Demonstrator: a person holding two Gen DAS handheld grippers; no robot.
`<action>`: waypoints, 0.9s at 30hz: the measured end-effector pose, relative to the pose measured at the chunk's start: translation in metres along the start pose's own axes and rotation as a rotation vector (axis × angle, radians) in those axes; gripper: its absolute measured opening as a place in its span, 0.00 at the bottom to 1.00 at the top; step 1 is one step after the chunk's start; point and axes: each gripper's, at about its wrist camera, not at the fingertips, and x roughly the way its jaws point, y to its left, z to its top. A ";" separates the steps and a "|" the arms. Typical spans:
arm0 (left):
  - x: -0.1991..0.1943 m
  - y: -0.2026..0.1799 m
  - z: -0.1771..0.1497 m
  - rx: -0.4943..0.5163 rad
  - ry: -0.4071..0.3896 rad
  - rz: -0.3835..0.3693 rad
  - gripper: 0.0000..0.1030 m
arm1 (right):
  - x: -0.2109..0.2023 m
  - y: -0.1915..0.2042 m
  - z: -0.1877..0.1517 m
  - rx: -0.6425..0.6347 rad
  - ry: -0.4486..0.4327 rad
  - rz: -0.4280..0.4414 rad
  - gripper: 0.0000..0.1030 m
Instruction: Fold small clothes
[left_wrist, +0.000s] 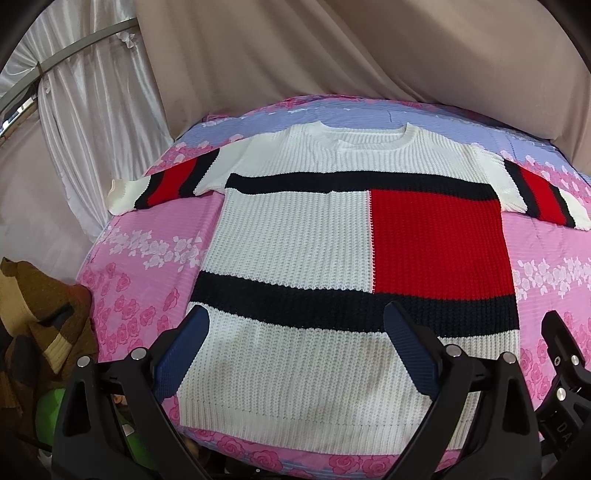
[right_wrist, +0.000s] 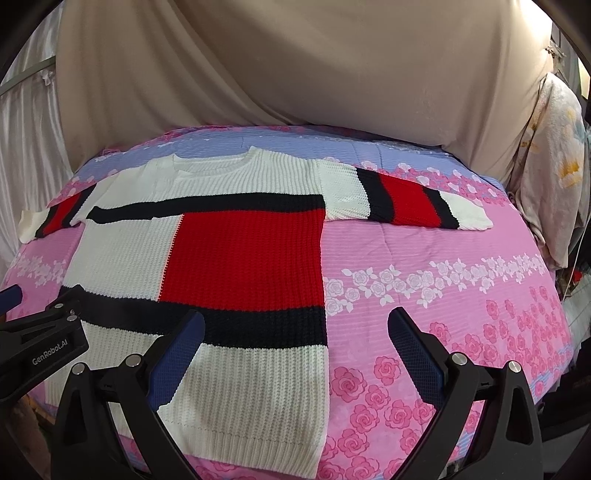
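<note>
Two grippers: both hover low at the near hem of the garment, neither touching it as far as the views show.
Left gripper (left_wrist: 295, 347): its blue-padded fingers (left_wrist: 184, 350) stand spread wide with nothing between them, straddling the lower white band near the hem's left corner.
Right gripper (right_wrist: 295, 350): spread just as wide and empty; one pad sits over the knit, the other over bare bedding, so the sweater's right edge runs between them.
Task item: a chunky knitted short-sleeved sweater in white, red and navy blocks (left_wrist: 295, 236) lies face up and flat, collar away from the cameras, both striped sleeves stretched straight out to the sides.
Likely reason: spread flat and square, it appears laid out for a first fold, with each gripper placed near a hem corner to pinch it.
Surface: a pink and lilac rose-printed bedspread (right_wrist: 443, 258) carries the sweater, backed by a beige draped cloth (right_wrist: 295, 66).
Beside the bed: a brown and tan crumpled cloth (left_wrist: 40, 314) sits at the left.
Cut off or unclear: the hem's near corners are partly hidden behind the black gripper frames; fisheye bending distorts the bed's edges; the green object under the brown cloth cannot be identified.
</note>
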 end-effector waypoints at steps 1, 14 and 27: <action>0.000 0.000 0.000 0.000 0.001 -0.002 0.90 | 0.000 0.000 0.000 0.000 0.000 0.000 0.95; 0.004 0.001 0.001 -0.006 0.006 -0.006 0.90 | 0.001 0.000 0.001 -0.001 0.000 -0.001 0.95; 0.008 -0.003 0.002 -0.002 0.012 -0.006 0.90 | 0.002 0.000 0.001 -0.001 0.001 -0.001 0.95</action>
